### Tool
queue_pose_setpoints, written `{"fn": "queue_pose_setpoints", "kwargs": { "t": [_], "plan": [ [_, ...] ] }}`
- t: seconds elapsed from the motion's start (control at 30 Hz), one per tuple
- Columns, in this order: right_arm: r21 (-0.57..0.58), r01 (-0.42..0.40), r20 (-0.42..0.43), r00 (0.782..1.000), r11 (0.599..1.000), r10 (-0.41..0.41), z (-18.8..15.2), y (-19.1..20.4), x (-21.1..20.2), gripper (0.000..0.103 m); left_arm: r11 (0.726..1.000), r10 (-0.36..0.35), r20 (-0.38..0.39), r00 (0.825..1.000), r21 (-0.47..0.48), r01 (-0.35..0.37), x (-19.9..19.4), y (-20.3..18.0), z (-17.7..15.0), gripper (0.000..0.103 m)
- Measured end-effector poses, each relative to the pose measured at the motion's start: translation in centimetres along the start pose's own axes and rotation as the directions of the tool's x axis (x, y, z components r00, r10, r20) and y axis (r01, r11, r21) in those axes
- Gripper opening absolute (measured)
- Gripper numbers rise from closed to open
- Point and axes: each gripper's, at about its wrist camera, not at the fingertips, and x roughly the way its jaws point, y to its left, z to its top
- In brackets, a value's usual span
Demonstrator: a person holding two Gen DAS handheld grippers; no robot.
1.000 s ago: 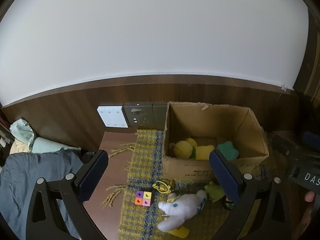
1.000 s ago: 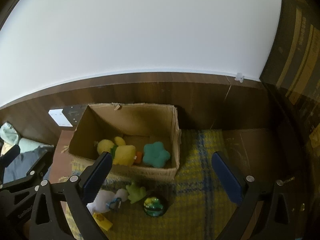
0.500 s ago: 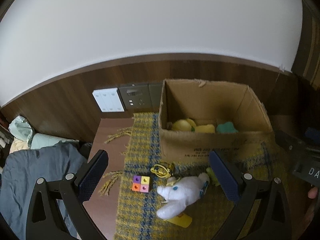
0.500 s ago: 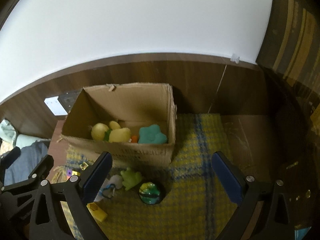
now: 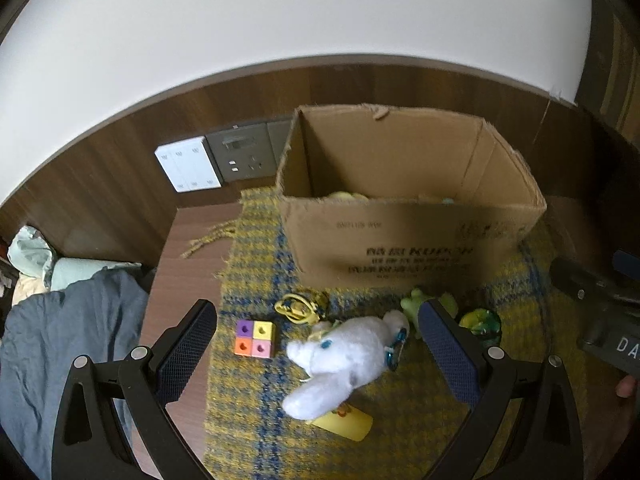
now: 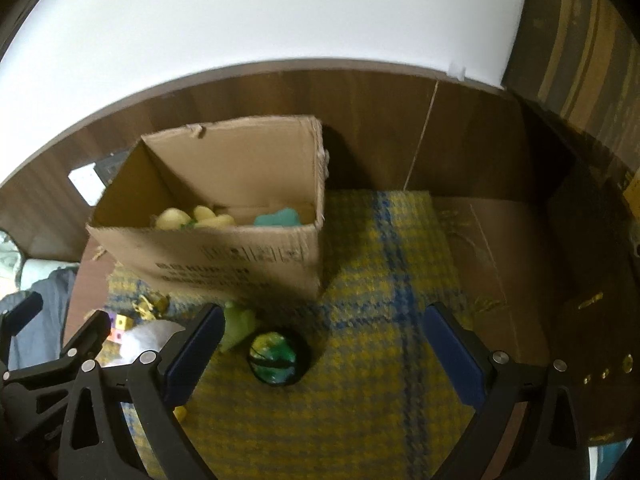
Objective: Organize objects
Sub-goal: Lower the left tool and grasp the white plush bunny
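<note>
Left gripper (image 5: 316, 348) hangs w/ jaws spread wide, nothing btwn them, above a white plush toy (image 5: 342, 362) lying on the yellow-blue plaid cloth (image 5: 248, 396); a yellow tag (image 5: 344, 424) pokes out from under the plush at its near end; just left of the plush sits a four-colour block (image 5: 255, 338) (purple, yellow, orange, pink squares), apart from it; beyond that a tangle of yellow cord (image 5: 298, 306); a green plush (image 5: 414, 306) and a green-yellow ball (image 5: 480, 322) lie near the right finger, partly hidden by it; right gripper (image 6: 320, 352) likewise wide open & empty, w/ the ball (image 6: 274, 356) on the cloth (image 6: 380, 280) btwn its fingers but nearer the left one, not touched; the green plush (image 6: 238, 324) is just beside the ball on its left; farther back stands an open cardboard box (image 5: 404, 240), on the cloth, printed text on its front; in right wrist view the box (image 6: 224, 256) holds yellow soft toys (image 6: 192, 218) & a teal one (image 6: 280, 217); behind the box, wall switch plates (image 5: 216, 160) on dark wood panelling; far left, a grey-blue garment (image 5: 60, 344) heaped beside the table.
</note>
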Motion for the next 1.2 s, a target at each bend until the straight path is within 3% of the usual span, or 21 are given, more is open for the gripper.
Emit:
{"fn": "queue_pose_setpoints", "kwargs": {
  "t": [0.73, 1.2],
  "plan": [
    [-0.021, 0.036, -0.047, 0.998, 0.999, -0.037, -4.2, -0.7, 3.9, 0.1, 0.999, -0.01, -0.078, 0.997, 0.047, 0.013, 5.2, -2.0, -4.2, 0.103],
    [-0.016, 0.047, -0.074, 0.996, 0.999, -0.048, -4.7, -1.0, 4.8, 0.1, 0.999, -0.013, -0.131, 0.991, 0.047, 0.019, 7.9, -2.5, -4.9, 0.098]
  ]
}}
